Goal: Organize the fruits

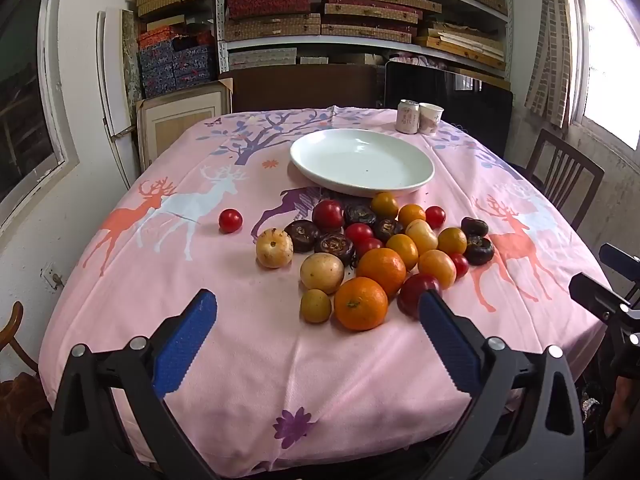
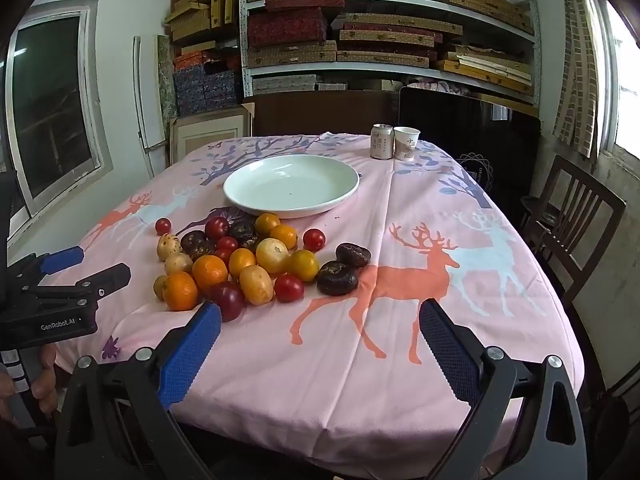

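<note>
Left gripper point(image 1: 318, 308) spread wide, grasping nothing, hovering over tablecloth point(image 1: 240, 340) just short of fruit pile point(image 1: 372, 252). Right gripper point(image 2: 320, 320) likewise spread wide, empty. Fruit pile touches near rim of white plate point(image 1: 362, 162); one tomato point(image 1: 230, 220) apart. Rear fruits partly hidden.

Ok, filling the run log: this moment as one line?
phase: start | left gripper: open, empty | right gripper: open, empty | white plate: empty | fruit pile: on tablecloth
</note>
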`<state>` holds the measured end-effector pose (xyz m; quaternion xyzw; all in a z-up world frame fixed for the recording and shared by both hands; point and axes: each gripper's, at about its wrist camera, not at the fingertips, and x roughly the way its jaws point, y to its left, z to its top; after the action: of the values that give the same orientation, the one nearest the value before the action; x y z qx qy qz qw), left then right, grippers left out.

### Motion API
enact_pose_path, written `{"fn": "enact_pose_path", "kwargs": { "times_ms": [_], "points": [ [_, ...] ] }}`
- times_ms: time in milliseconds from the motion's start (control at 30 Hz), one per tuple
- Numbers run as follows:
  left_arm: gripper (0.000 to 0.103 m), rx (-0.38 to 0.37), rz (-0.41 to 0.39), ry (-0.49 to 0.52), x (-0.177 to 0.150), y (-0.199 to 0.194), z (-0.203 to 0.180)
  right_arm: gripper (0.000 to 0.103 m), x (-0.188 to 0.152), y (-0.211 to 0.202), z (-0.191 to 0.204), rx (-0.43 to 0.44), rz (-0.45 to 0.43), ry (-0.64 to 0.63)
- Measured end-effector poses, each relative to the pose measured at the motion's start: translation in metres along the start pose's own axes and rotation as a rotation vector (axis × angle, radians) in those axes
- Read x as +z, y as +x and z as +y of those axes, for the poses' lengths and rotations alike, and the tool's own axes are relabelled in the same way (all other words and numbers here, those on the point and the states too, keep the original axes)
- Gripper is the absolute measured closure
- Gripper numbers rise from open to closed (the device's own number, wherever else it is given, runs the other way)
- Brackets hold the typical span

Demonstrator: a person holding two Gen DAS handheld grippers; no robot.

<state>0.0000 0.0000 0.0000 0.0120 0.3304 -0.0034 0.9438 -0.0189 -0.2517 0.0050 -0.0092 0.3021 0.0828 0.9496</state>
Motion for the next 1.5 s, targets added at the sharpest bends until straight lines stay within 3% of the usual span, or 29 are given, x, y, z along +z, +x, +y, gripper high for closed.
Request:
{"fn": "enact_pose_path", "kwargs": {
  "times_ms": [1500],
  "points": [
    [0.004, -0.001, 0.005, 0.0, -0.0002, 0.0, -0.0001, 0.004, 0.0008, 0.003, -0.004, -0.01, 0.006, 0.003]
  ]
}}
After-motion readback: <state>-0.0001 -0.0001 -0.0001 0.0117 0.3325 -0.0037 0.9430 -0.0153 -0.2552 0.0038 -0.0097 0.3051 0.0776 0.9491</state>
